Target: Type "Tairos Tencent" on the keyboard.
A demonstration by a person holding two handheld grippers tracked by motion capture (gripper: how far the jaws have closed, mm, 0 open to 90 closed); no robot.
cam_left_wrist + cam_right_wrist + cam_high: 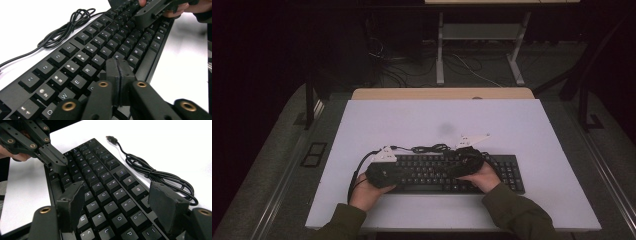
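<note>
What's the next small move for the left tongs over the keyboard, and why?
Probably press straight down on a key: the left tongs are shut, their tip poised over the middle letter rows of the black full-size keyboard, while the right tongs stand open above the right-hand keys, holding nothing.

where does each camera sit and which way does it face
High view: above the person's side, facing forward and down on the table; forearms, both hands show.
Left gripper view: rides the left gripper, jaws shut, facing along the keyboard.
Right gripper view: rides the right gripper, jaws open, over the keys.
Shared: keyboard, coiled cable.
</note>
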